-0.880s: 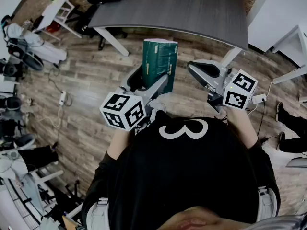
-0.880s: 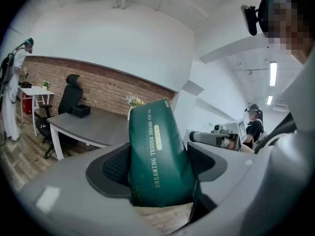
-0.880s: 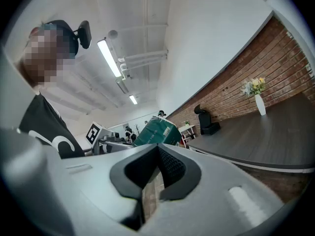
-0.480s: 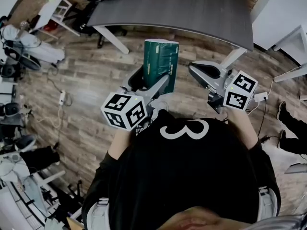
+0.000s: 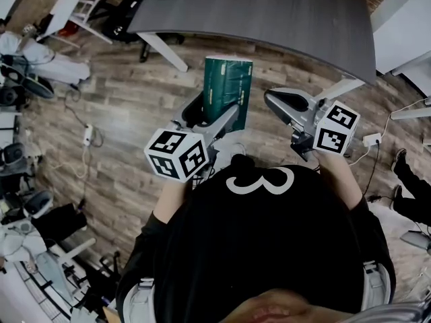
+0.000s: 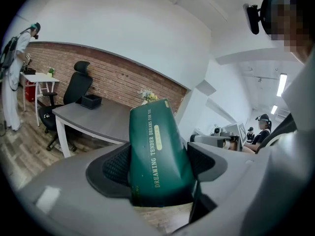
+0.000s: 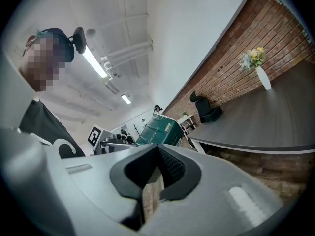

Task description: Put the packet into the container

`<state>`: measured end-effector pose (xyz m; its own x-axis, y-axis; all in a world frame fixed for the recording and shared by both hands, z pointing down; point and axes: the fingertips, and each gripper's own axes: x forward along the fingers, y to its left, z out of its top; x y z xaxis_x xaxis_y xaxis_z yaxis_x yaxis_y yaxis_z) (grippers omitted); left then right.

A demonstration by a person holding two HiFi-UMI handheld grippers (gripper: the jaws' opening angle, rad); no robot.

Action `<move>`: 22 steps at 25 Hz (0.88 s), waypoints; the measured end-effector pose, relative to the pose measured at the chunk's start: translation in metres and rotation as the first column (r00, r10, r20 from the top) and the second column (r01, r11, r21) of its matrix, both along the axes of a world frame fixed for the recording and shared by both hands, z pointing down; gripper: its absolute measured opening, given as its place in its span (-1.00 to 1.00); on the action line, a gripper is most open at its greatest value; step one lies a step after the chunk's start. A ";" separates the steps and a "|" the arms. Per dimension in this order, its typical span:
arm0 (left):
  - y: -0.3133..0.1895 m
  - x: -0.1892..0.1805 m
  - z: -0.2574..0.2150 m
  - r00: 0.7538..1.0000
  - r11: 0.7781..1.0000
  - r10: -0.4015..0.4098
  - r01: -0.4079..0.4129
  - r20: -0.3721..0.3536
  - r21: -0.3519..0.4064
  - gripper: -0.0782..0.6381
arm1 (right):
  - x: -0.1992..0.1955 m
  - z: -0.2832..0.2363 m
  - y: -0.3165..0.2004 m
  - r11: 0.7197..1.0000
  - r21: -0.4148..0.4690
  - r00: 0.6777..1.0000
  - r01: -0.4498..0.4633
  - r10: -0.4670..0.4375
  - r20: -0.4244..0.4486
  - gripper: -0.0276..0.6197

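A dark green packet [image 5: 227, 89] with pale print stands upright between the jaws of my left gripper [image 5: 214, 116], which is shut on its lower part, held above the wooden floor. In the left gripper view the packet [image 6: 156, 154] fills the gap between both black pads. My right gripper [image 5: 286, 101] hangs to the right of the packet, apart from it, its jaws closed together with nothing between them. From the right gripper view the packet [image 7: 160, 130] shows at the left behind the closed pads [image 7: 167, 167]. No container is in view.
A grey desk [image 5: 269, 12] with white legs stands just ahead. A black office chair [image 6: 69, 95] and a black box [image 6: 91, 101] are at its far end, a vase of flowers [image 7: 257, 65] on it. White side tables and other people stand at the room's edges.
The view has drifted slightly; the desk sits a little farther right and the packet a touch higher. Both grippers keep the same hold and pose.
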<state>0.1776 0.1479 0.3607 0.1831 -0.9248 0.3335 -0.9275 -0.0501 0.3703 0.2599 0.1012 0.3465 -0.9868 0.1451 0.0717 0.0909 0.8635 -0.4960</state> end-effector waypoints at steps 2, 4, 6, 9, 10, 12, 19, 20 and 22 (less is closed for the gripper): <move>0.001 -0.026 0.002 1.000 1.000 -0.014 0.014 -0.003 -0.004 0.27 | -0.026 0.002 0.001 1.000 -0.009 1.000 0.013 -0.014 -0.013 -0.91; 0.001 -0.054 0.004 1.000 1.000 -0.028 0.028 -0.004 -0.007 0.27 | -0.053 0.004 -0.001 1.000 -0.015 1.000 0.018 -0.018 -0.025 -0.91; 0.001 -0.080 0.007 0.999 0.999 -0.042 0.042 -0.006 -0.014 0.27 | -0.077 0.003 -0.002 1.000 -0.017 0.999 0.020 -0.021 -0.034 -0.91; 0.002 -0.113 0.010 0.998 0.998 -0.056 0.056 -0.013 -0.020 0.27 | -0.108 -0.001 0.000 1.000 -0.007 0.999 0.023 -0.023 -0.034 -0.91; 0.003 -0.122 0.010 0.998 0.998 -0.055 0.055 -0.013 -0.020 0.27 | -0.115 -0.002 0.001 1.000 -0.002 0.999 0.020 -0.020 -0.031 -0.91; 0.003 -0.135 0.009 0.999 0.999 -0.049 0.049 -0.007 -0.014 0.27 | -0.126 -0.006 0.000 1.000 0.010 1.000 0.005 -0.005 -0.022 -0.91; -0.003 -0.162 0.003 0.999 0.999 -0.048 0.048 -0.007 0.012 0.27 | -0.152 -0.011 -0.010 1.000 0.021 1.000 -0.010 0.011 -0.019 -0.91; -0.008 -0.168 0.004 0.999 0.999 -0.051 0.052 -0.008 0.013 0.27 | -0.158 -0.011 -0.015 1.000 0.022 1.000 -0.008 0.008 -0.016 -0.91; -0.020 -0.182 0.006 0.998 0.998 -0.058 0.058 -0.008 0.011 0.27 | -0.172 -0.009 -0.028 1.000 0.019 1.000 -0.004 0.004 -0.011 -0.91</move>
